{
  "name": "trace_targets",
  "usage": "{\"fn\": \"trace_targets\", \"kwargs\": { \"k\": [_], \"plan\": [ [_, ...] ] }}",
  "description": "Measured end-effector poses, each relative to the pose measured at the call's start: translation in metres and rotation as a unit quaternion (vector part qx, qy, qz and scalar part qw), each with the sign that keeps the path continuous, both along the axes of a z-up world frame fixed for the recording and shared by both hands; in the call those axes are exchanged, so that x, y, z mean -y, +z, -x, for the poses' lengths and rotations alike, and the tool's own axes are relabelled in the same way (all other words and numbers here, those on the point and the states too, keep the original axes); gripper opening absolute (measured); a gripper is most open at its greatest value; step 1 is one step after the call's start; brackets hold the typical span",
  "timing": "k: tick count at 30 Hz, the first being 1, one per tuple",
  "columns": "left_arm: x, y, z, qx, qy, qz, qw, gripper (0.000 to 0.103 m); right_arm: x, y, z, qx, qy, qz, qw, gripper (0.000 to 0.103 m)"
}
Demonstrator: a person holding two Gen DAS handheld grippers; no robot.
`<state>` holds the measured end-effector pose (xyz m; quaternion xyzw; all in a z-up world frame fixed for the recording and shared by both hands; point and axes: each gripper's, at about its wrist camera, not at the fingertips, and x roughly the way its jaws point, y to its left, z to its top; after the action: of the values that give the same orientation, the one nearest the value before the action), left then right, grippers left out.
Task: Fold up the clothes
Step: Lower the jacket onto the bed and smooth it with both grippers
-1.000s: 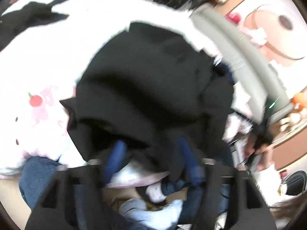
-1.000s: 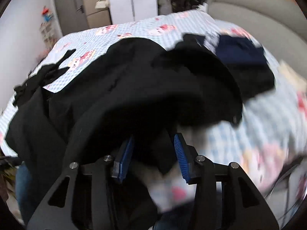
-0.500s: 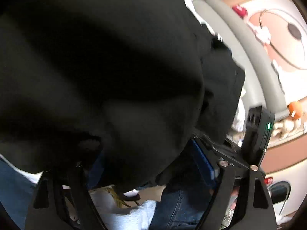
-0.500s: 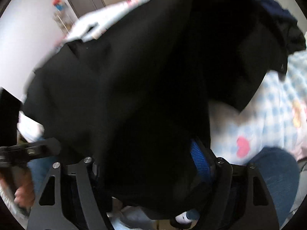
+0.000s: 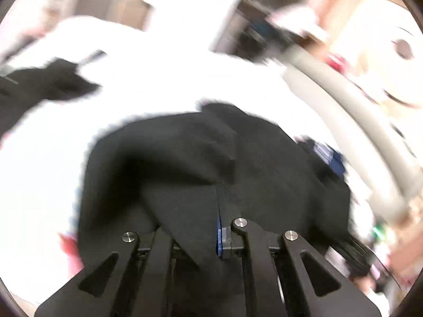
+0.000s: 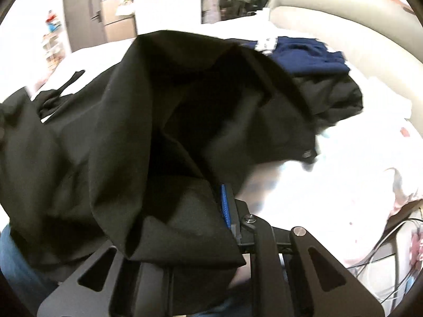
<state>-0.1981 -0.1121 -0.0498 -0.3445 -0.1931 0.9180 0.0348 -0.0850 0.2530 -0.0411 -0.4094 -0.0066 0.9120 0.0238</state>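
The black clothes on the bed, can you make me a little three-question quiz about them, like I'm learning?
1. True or false: the left gripper has black cloth between its jaws.
2. Which colour is the folded garment lying beyond the black garment, near the grey headboard? A) red B) navy blue C) yellow
3. Fill in: the right gripper is shut on the ____ garment.

Key: 1 true. 2 B. 3 black.
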Motion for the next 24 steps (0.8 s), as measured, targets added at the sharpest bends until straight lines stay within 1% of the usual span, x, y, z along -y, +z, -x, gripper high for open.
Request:
{"fn": "trace_targets", "kwargs": {
  "k": [1,2,3,4,5,6,7,8,9,10,11,13,14,15,17,18,20,21,22,24],
  "plan": [
    [0.028,0.004,0.006,0.004,0.042,0.009,0.9991,0.007,-0.01,0.004,0.001,-0.005,-0.017,-0.004,1.0,0.014],
    [0.064,0.006,0.007,0.02,0.089,0.007,0.9959,0.007,-0.02,0.007,0.003,-0.009,-0.033,-0.007,0.999,0.014],
    [0.095,0.003,0.006,0.04,0.122,-0.007,0.9917,0.008,-0.03,0.012,0.004,-0.015,-0.061,-0.027,0.998,0.015],
    [0.115,-0.004,0.003,0.06,0.137,-0.027,0.9883,0.01,-0.039,0.015,0.003,-0.021,-0.089,-0.054,0.994,0.018],
    [0.127,-0.014,-0.004,0.077,0.14,-0.049,0.9859,0.017,-0.045,0.017,-0.001,-0.026,-0.114,-0.077,0.99,0.018],
    [0.126,-0.027,-0.012,0.088,0.132,-0.062,0.9854,0.036,-0.052,0.019,-0.003,-0.026,-0.136,-0.089,0.986,0.022],
    [0.124,-0.037,-0.021,0.097,0.122,-0.064,0.9856,0.05,-0.058,0.022,-0.006,-0.024,-0.148,-0.081,0.985,0.025],
    [0.119,-0.048,-0.03,0.106,0.116,-0.061,0.9857,0.069,-0.059,0.023,-0.01,-0.025,-0.147,-0.066,0.987,0.026],
    [0.11,-0.059,-0.036,0.112,0.113,-0.059,0.9854,0.071,-0.057,0.025,-0.014,-0.03,-0.143,-0.053,0.988,0.029],
    [0.103,-0.069,-0.041,0.12,0.109,-0.066,0.9845,0.071,-0.053,0.027,-0.018,-0.034,-0.137,-0.055,0.988,0.035],
    [0.101,-0.078,-0.05,0.131,0.102,-0.082,0.9827,0.071,-0.049,0.028,-0.022,-0.038,-0.129,-0.066,0.989,0.038],
    [0.099,-0.093,-0.066,0.142,0.085,-0.134,0.977,0.071,-0.042,0.034,-0.029,-0.044,-0.11,-0.077,0.99,0.044],
    [0.087,-0.104,-0.073,0.148,0.069,-0.157,0.9739,0.071,-0.039,0.038,-0.031,-0.049,-0.107,-0.073,0.99,0.045],
    [0.07,-0.114,-0.08,0.156,0.05,-0.168,0.972,0.071,-0.036,0.044,-0.034,-0.055,-0.106,-0.067,0.991,0.046],
    [0.043,-0.115,-0.09,0.158,0.015,-0.163,0.9738,0.071,-0.032,0.055,-0.041,-0.074,-0.112,-0.063,0.989,0.048],
    [0.032,-0.114,-0.092,0.157,-0.004,-0.152,0.9758,0.071,-0.028,0.061,-0.045,-0.086,-0.118,-0.071,0.987,0.05],
    [0.01,-0.109,-0.094,0.16,-0.036,-0.119,0.9793,0.071,-0.025,0.072,-0.052,-0.101,-0.125,-0.077,0.984,0.051],
    [0.002,-0.108,-0.095,0.164,-0.048,-0.105,0.9797,0.071,-0.024,0.077,-0.055,-0.108,-0.127,-0.078,0.983,0.051],
    [-0.004,-0.109,-0.095,0.167,-0.058,-0.101,0.979,0.071,-0.023,0.082,-0.059,-0.114,-0.13,-0.079,0.982,0.051],
    [-0.016,-0.109,-0.092,0.165,-0.086,-0.113,0.976,0.071,-0.027,0.092,-0.065,-0.129,-0.137,-0.067,0.98,0.052]
  ]
}}
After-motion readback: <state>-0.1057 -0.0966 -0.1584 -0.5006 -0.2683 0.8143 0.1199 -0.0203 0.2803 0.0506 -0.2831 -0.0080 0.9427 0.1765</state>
